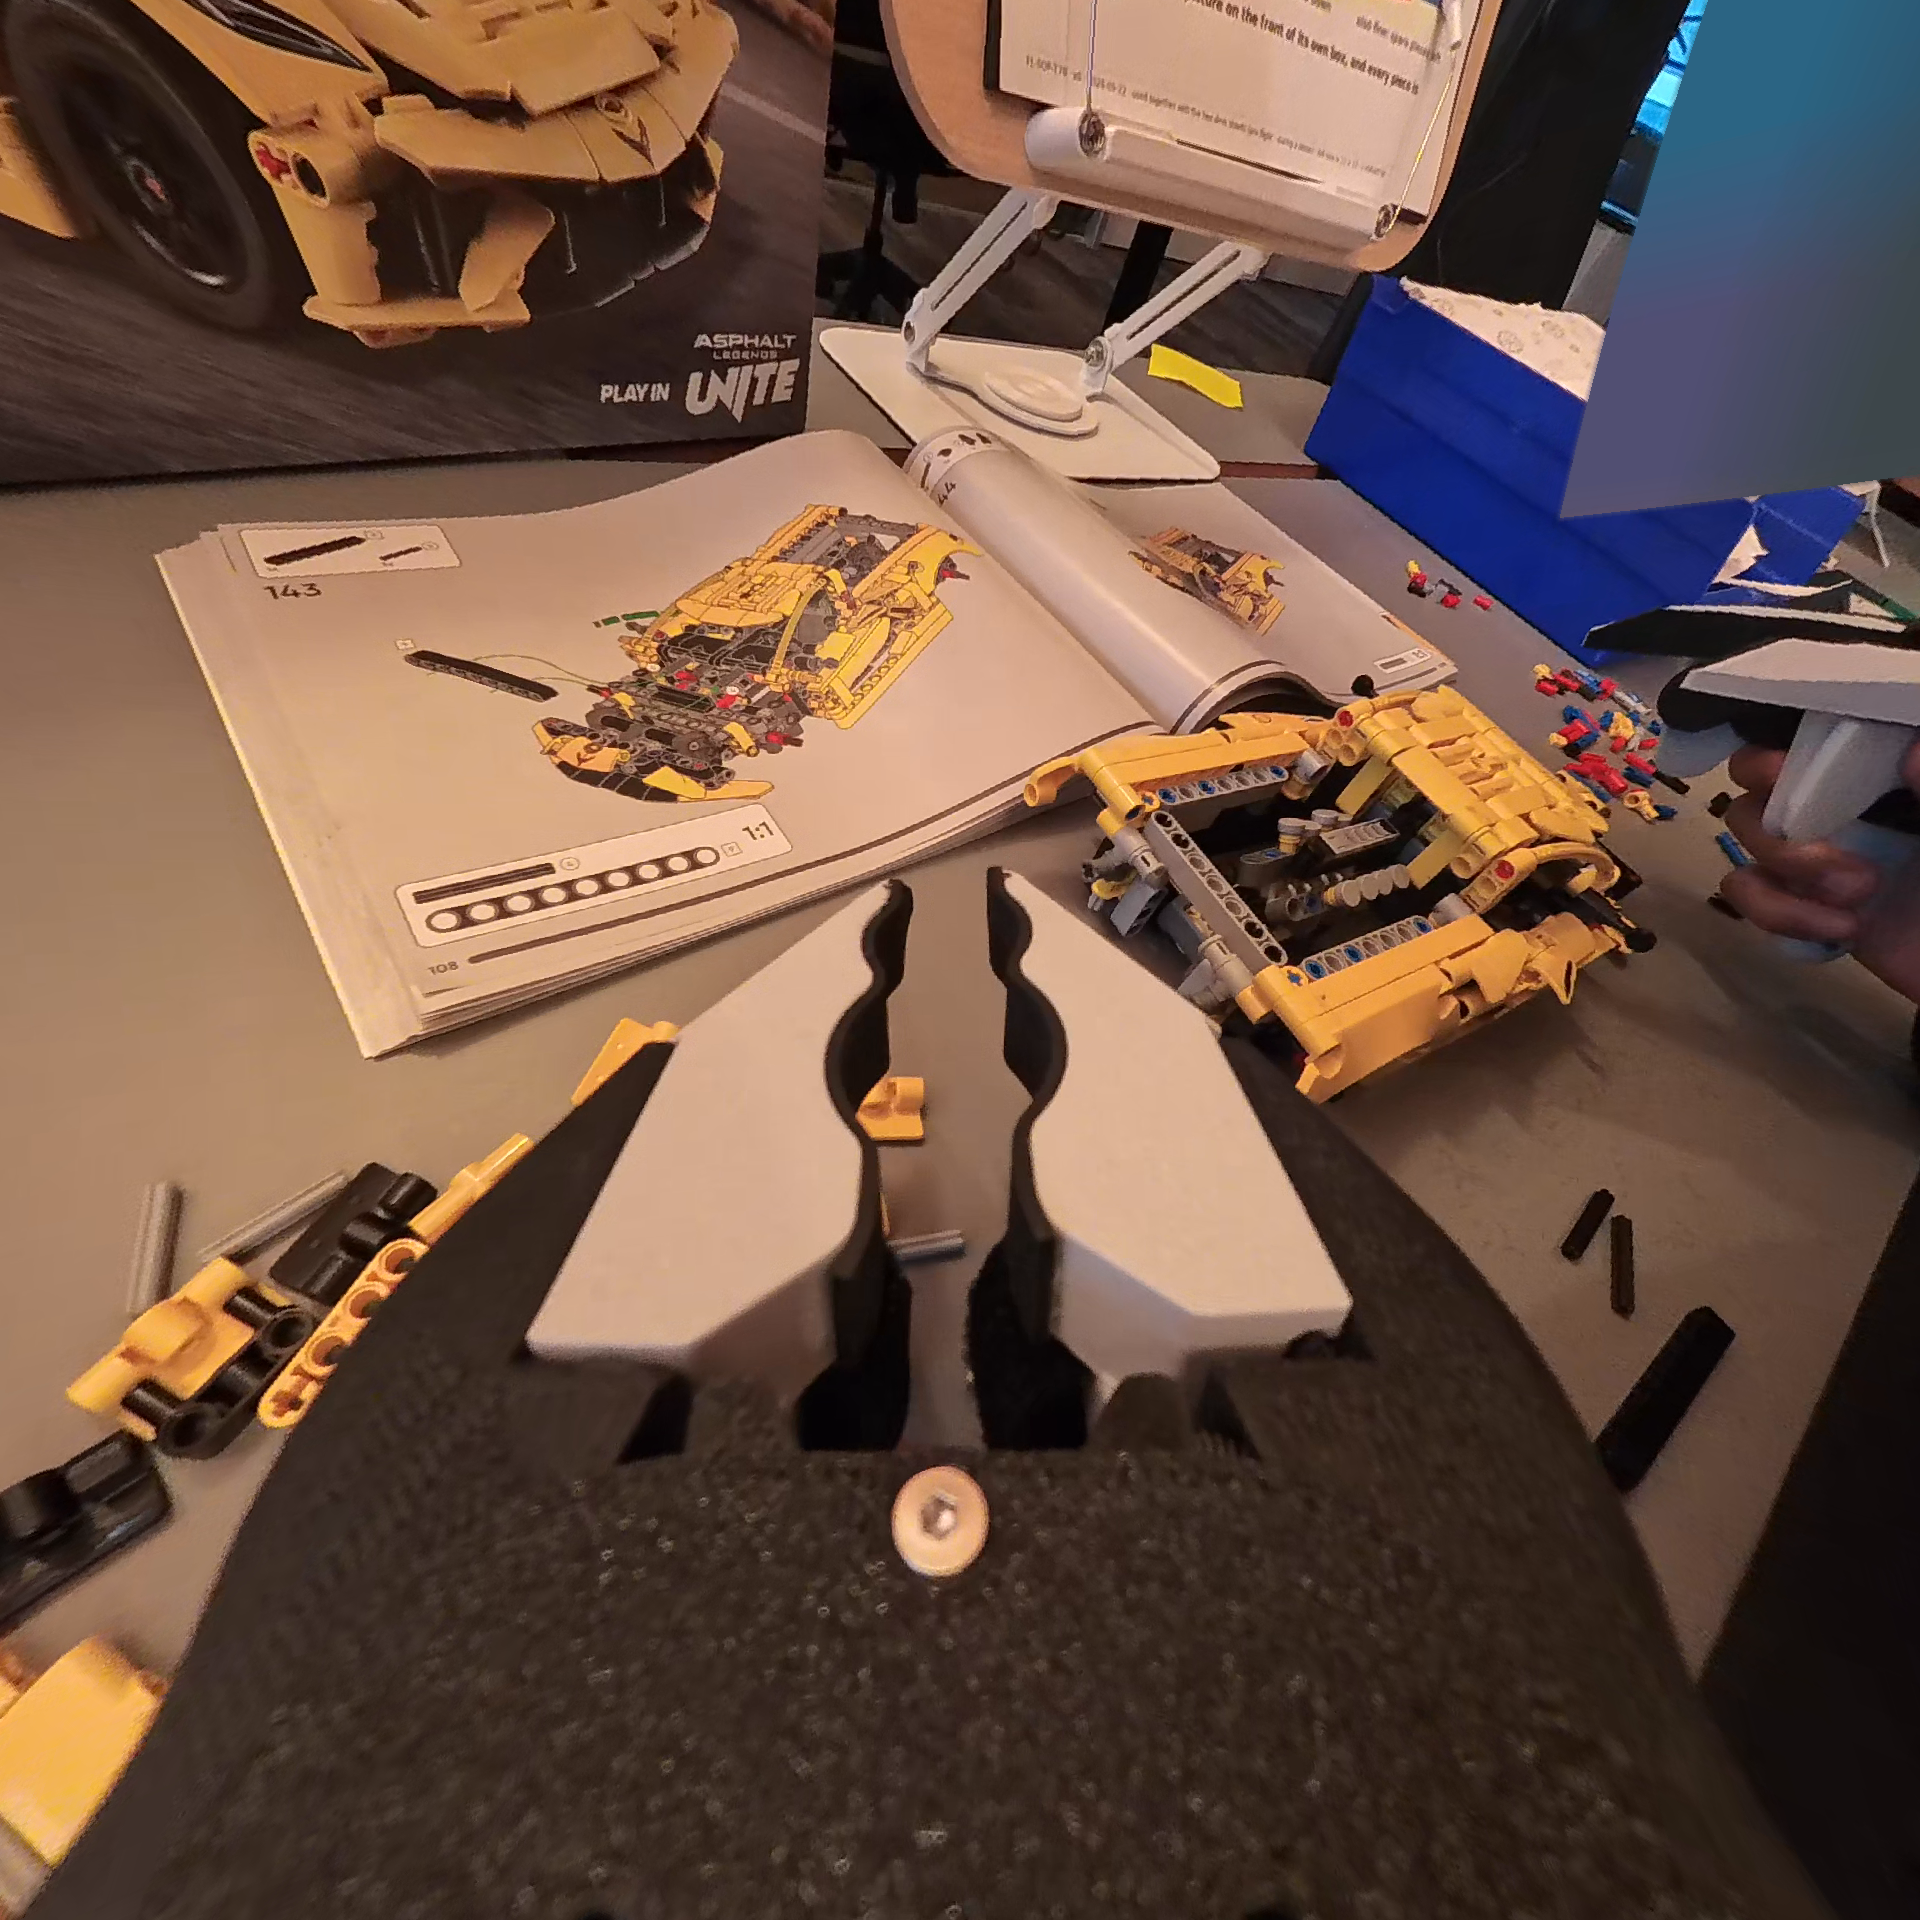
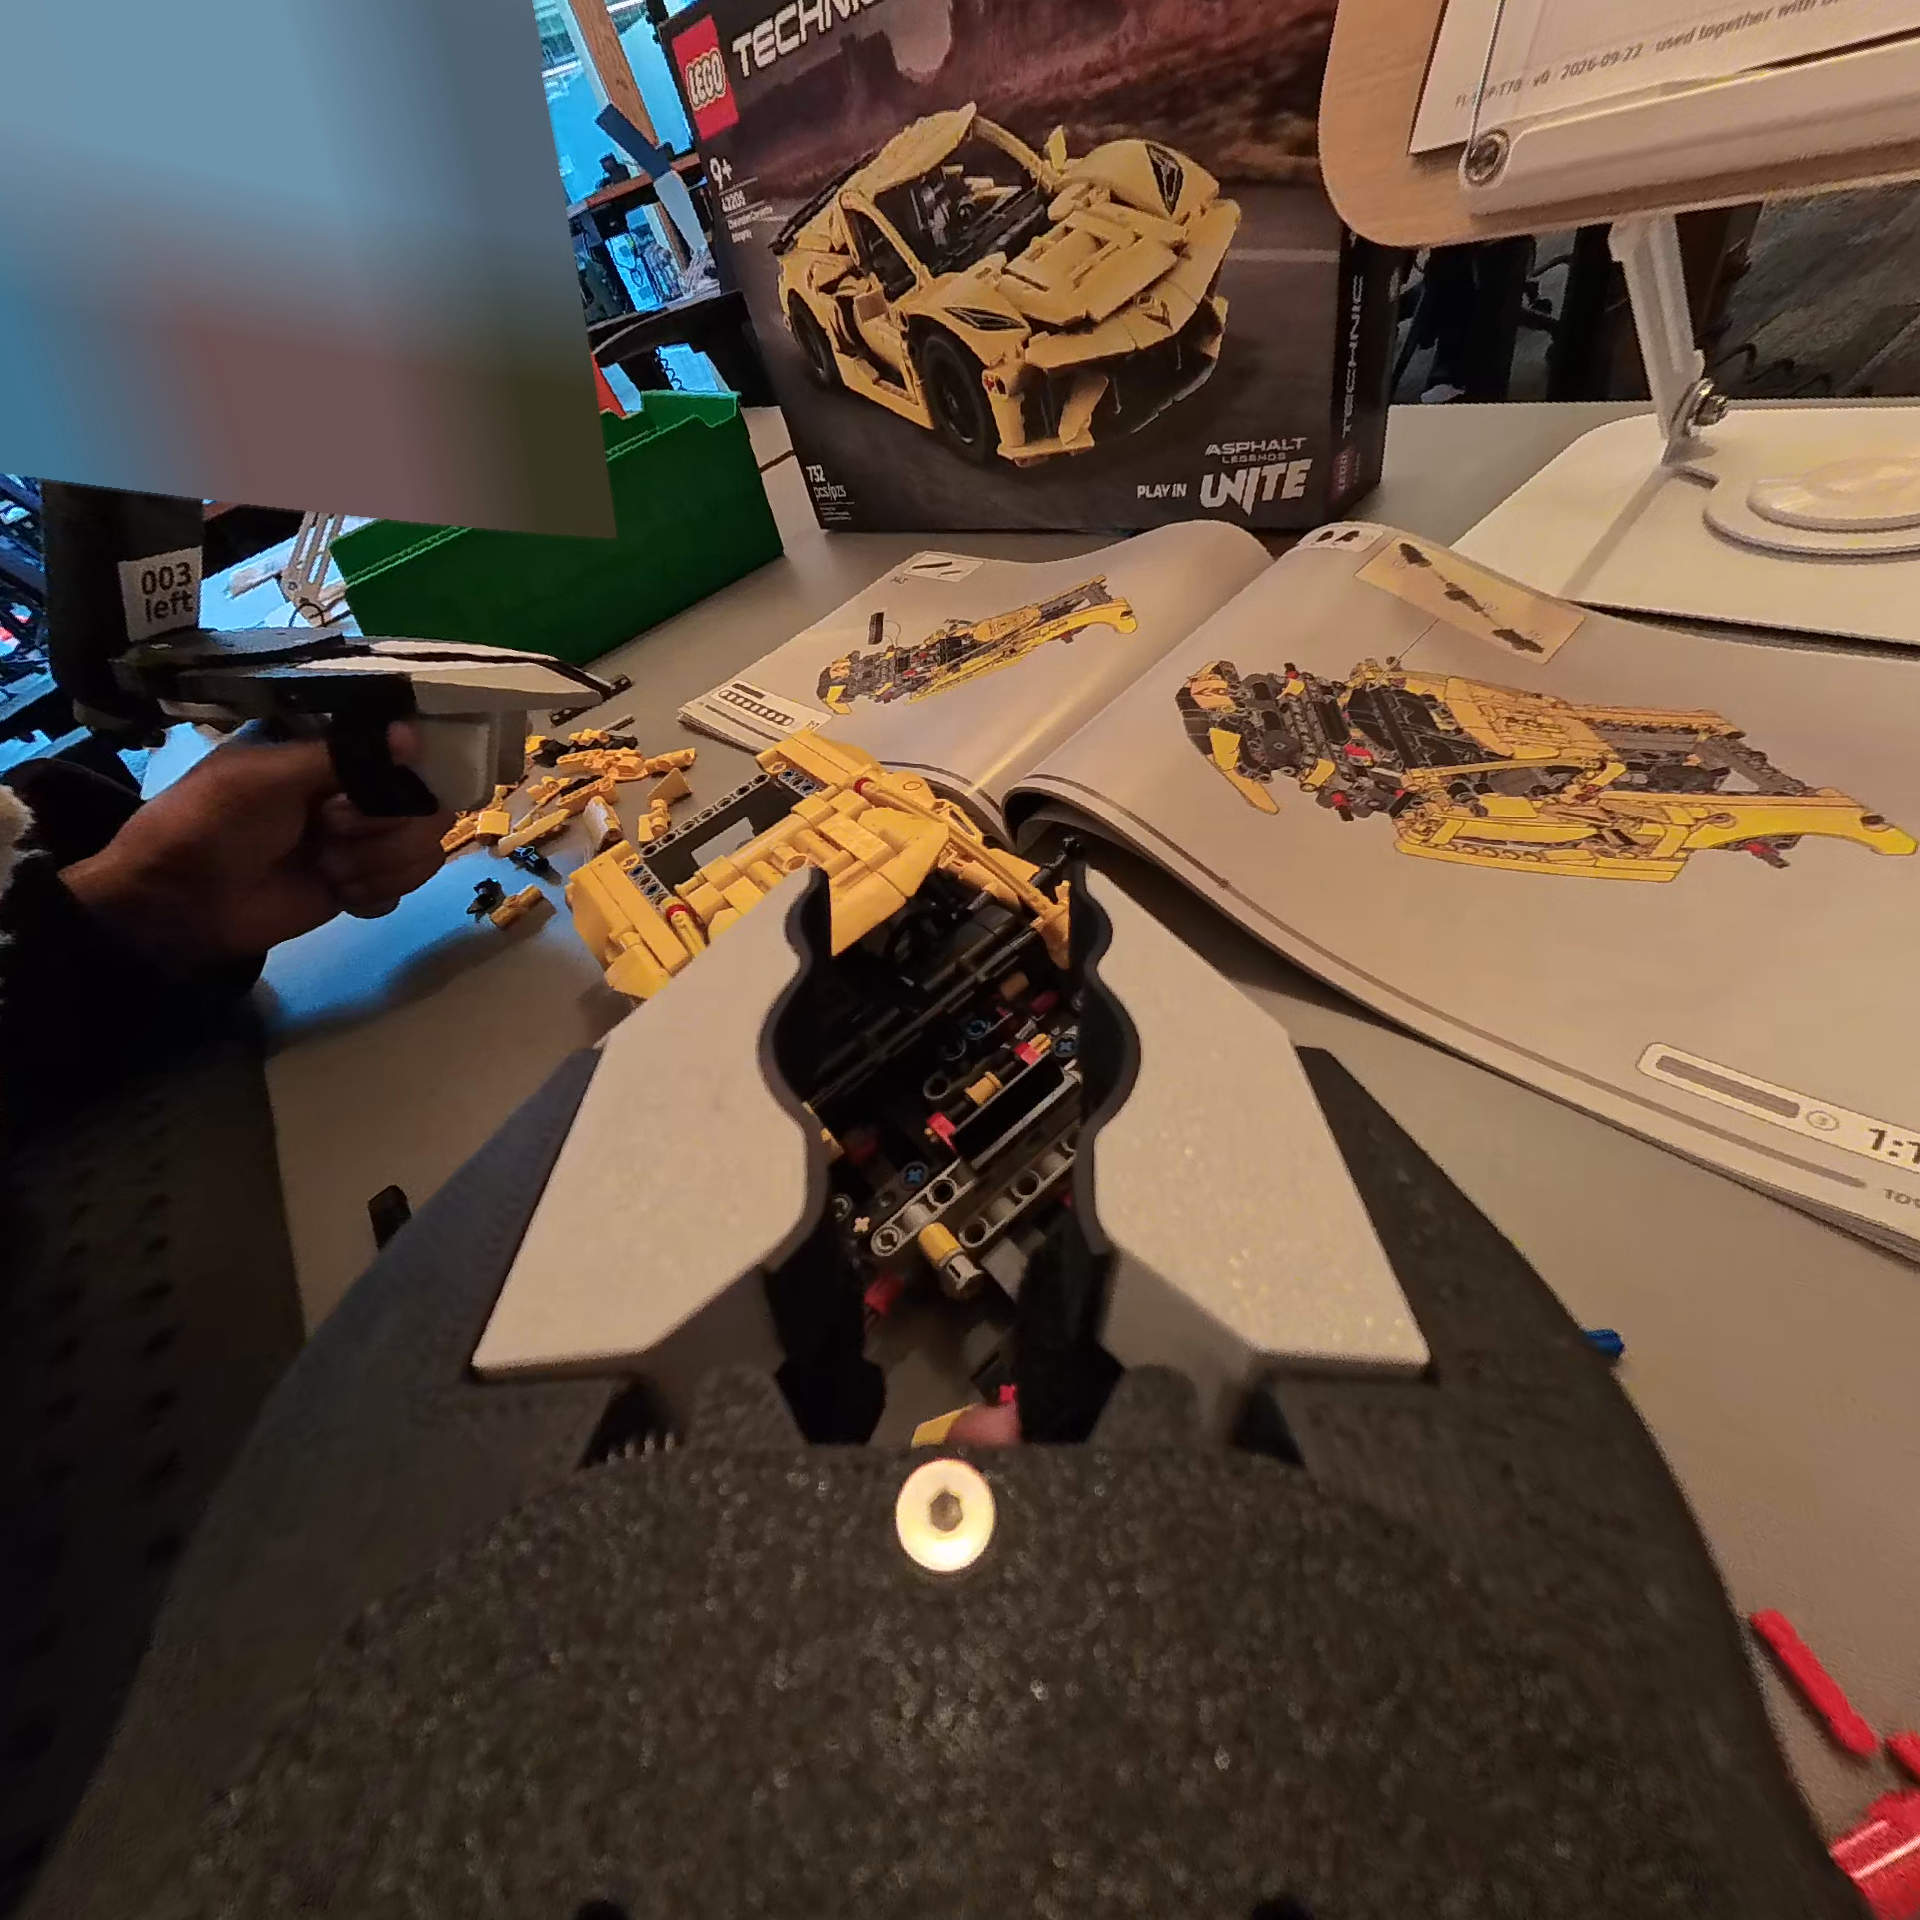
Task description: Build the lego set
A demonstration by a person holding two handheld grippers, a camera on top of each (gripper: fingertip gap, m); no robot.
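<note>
The half-built yellow car model (image 1: 1351, 862) lies tilted on the grey table against the open instruction booklet (image 1: 623, 727). My left gripper (image 1: 945, 883) is narrowly open and empty, hovering over loose parts; a small yellow piece (image 1: 894, 1107) lies on the table below the gap. My right gripper (image 2: 951, 883) is open and hangs over the model (image 2: 727, 883), whose dark inner frame shows between the fingers; I cannot tell whether they touch it. The left gripper (image 2: 582, 681) also shows in the right wrist view, held in a hand.
Yellow and black parts (image 1: 260, 1320) lie at the left, black beams (image 1: 1662, 1403) at the right, and small red and blue pins (image 1: 1600, 727) beyond the model. The set's box (image 2: 1039, 260), a white document stand (image 1: 1039, 384), a blue bin (image 1: 1455, 436) and a green bin (image 2: 582, 551) stand behind. My hands' fingertips stand some 25 cm from each other.
</note>
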